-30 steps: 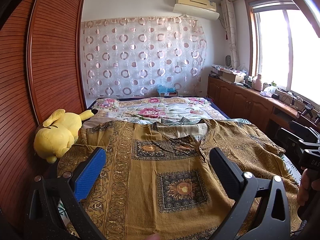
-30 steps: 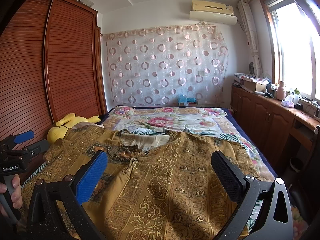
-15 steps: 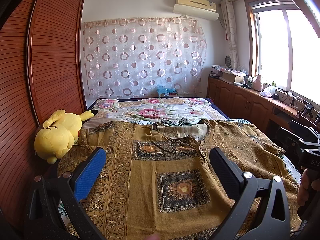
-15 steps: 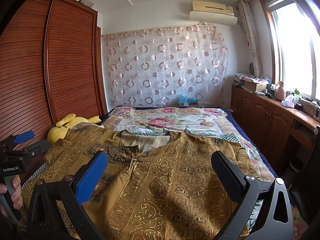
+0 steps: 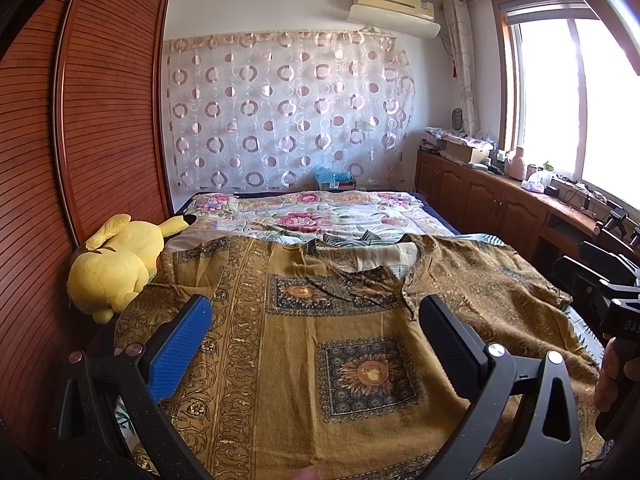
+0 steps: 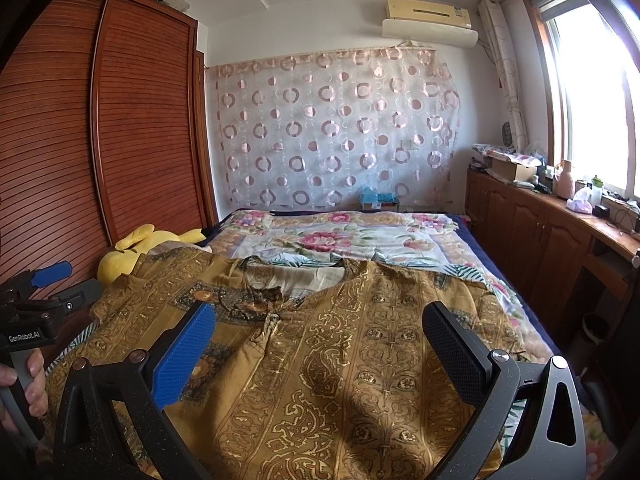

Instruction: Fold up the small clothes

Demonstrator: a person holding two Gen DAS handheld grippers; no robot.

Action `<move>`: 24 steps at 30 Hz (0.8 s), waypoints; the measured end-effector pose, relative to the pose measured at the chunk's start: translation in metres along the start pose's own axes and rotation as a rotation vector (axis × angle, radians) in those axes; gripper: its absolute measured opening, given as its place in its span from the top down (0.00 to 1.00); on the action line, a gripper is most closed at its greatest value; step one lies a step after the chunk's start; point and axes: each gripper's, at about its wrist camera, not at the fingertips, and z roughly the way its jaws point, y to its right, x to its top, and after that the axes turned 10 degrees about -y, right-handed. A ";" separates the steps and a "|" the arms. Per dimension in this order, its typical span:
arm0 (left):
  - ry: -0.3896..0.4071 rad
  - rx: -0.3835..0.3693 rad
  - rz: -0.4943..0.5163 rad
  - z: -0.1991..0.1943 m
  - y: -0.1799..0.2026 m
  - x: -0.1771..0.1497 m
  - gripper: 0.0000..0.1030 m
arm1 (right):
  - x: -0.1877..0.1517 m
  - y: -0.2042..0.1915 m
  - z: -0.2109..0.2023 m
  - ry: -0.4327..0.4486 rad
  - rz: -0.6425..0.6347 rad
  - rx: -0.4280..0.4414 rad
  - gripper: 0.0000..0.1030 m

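A mustard-brown patterned garment (image 5: 320,340) (image 6: 340,344) lies spread flat across the near part of the bed, its neckline toward the far side. My left gripper (image 5: 314,312) hovers open above the garment's left half, nothing between its blue and black fingers. Over the garment's right half my right gripper (image 6: 318,320) is open too and holds nothing. Each gripper shows in the other's view, held by a hand: the right one (image 5: 608,292) at the right edge, the left one (image 6: 36,300) at the left edge.
A floral bedspread (image 5: 316,216) covers the far part of the bed. A yellow plush toy (image 5: 116,264) lies at the bed's left edge against the wooden wardrobe (image 5: 80,140). Wooden cabinets with clutter (image 6: 540,216) run along the right wall under the window.
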 end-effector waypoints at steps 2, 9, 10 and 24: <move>-0.016 0.006 0.001 0.004 -0.004 -0.001 0.00 | -0.001 -0.002 0.005 -0.013 -0.009 0.018 0.00; -0.066 0.031 -0.015 0.023 -0.027 -0.009 0.00 | 0.000 -0.008 0.020 -0.058 -0.050 0.065 0.00; -0.072 0.035 -0.017 0.025 -0.030 -0.010 0.00 | 0.001 -0.008 0.022 -0.065 -0.055 0.075 0.00; -0.138 0.076 -0.045 0.047 -0.081 -0.014 0.00 | 0.018 -0.011 0.046 -0.122 -0.119 0.162 0.00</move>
